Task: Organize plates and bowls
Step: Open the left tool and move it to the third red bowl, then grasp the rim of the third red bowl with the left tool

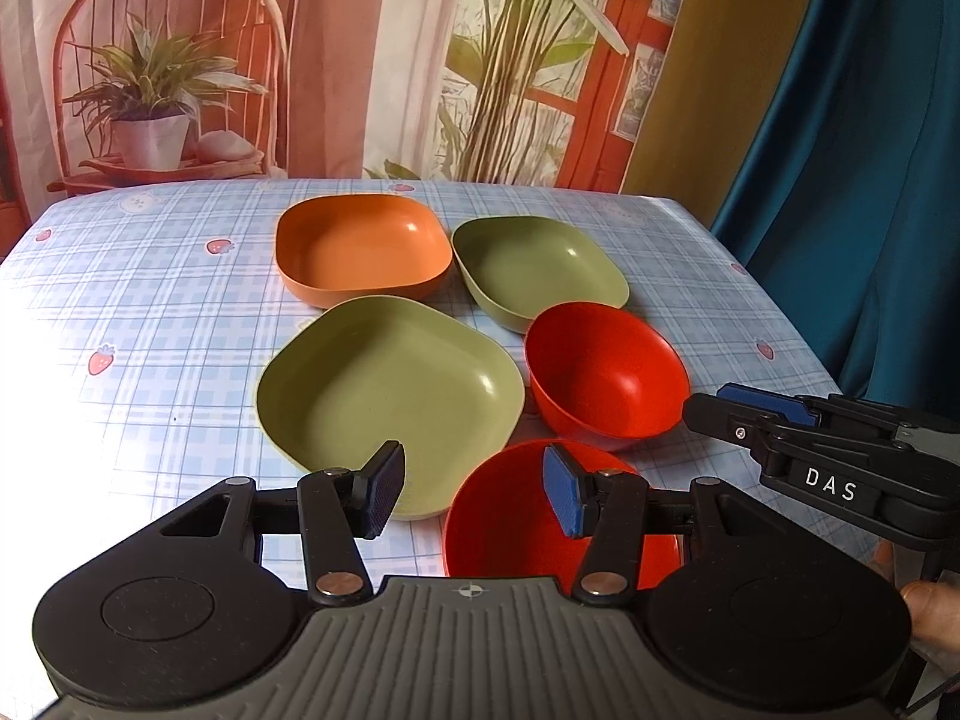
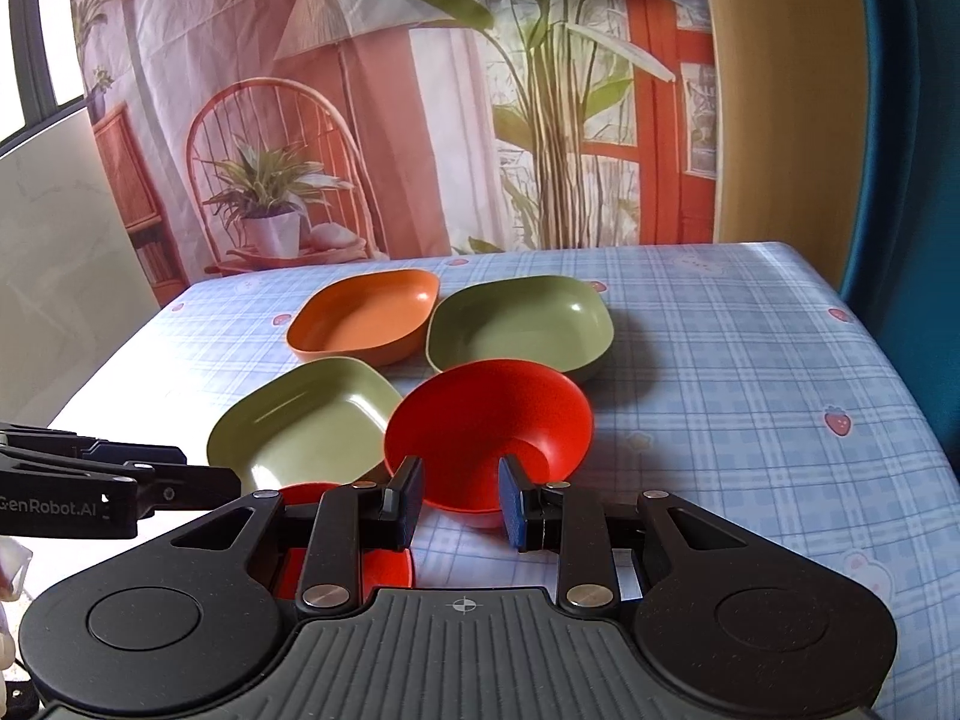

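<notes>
Five dishes sit on the checked tablecloth. An orange square plate is at the back, with a green square plate to its right. A larger green plate lies in front. A red bowl stands to its right, and a second red bowl is nearest. My left gripper is open above the near red bowl's rim and the green plate's edge. My right gripper is open just before the farther red bowl; it also shows in the left wrist view.
The table has a blue plaid cloth with strawberry prints. A printed backdrop hangs behind it, with a blue curtain at the right. The table's right edge is near. A white panel stands at the left.
</notes>
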### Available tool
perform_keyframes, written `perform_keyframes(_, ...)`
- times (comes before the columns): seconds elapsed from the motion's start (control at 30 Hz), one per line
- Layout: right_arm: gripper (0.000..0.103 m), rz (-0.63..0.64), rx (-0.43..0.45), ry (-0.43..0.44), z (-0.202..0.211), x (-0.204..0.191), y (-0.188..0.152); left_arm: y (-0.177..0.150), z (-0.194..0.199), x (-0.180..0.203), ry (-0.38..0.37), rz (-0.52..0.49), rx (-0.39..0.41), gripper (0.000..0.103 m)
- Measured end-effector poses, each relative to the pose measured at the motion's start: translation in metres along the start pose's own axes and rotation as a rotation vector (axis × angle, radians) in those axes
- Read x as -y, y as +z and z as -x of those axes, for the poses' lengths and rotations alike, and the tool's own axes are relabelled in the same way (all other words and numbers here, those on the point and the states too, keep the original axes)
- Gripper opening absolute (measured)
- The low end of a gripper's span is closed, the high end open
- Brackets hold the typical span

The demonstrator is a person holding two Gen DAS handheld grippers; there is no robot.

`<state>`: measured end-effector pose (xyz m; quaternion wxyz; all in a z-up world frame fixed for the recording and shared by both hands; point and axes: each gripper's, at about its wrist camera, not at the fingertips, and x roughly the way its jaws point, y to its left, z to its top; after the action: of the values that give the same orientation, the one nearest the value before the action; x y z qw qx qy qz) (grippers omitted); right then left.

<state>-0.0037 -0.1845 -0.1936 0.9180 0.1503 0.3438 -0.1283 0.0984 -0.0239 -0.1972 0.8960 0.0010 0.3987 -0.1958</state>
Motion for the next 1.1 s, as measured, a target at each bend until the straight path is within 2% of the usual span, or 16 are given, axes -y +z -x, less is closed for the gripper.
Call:
perform_keyframes(0.3,0.027,-0.051,-0.006,-0.048,-0.017,0.037,0.002,0.026,-0.026,0.015,-0.035,-0.032,-0.004,0.054)
perform_keyframes(0.5,0.027,-0.066,-0.013,-0.057,-0.036,0.049,0.009,0.041,-0.055,0.022,-0.032,-0.049,-0.028,0.054)
perform_keyframes(0.83,0.027,-0.094,-0.045,-0.036,-0.057,0.065,0.005,0.044,-0.074,0.028,-0.037,-0.068,-0.057,0.054)
perform_keyframes(1.1,0.013,-0.097,-0.053,-0.017,-0.060,0.066,0.003,0.043,-0.081,0.028,-0.041,-0.063,-0.072,0.053)
